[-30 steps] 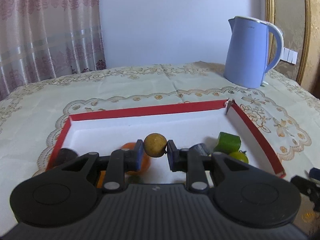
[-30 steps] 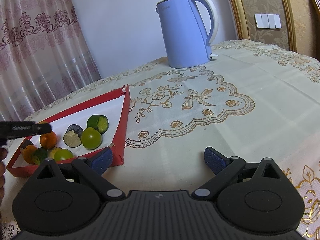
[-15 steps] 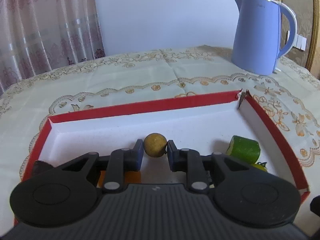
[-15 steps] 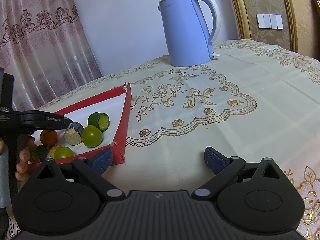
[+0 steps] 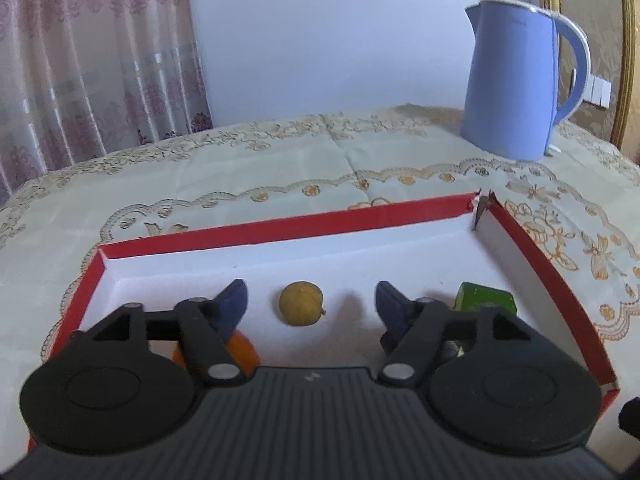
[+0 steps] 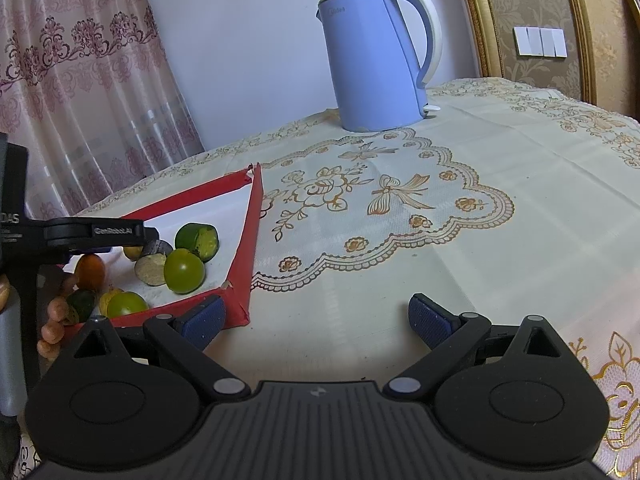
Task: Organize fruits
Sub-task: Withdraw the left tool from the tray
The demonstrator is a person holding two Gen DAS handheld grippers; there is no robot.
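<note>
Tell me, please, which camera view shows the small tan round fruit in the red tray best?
The left wrist view: the tan fruit lies whole and unobstructed between the open left gripper's fingertips. In the right wrist view that gripper hides nearly all of it.

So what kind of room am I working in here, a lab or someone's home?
Most likely a home dining or living room: a table under an embroidered tablecloth, a blue electric kettle standing on it, and patterned lace curtains behind. The fruit sits in a red-rimmed cardboard tray.
</note>
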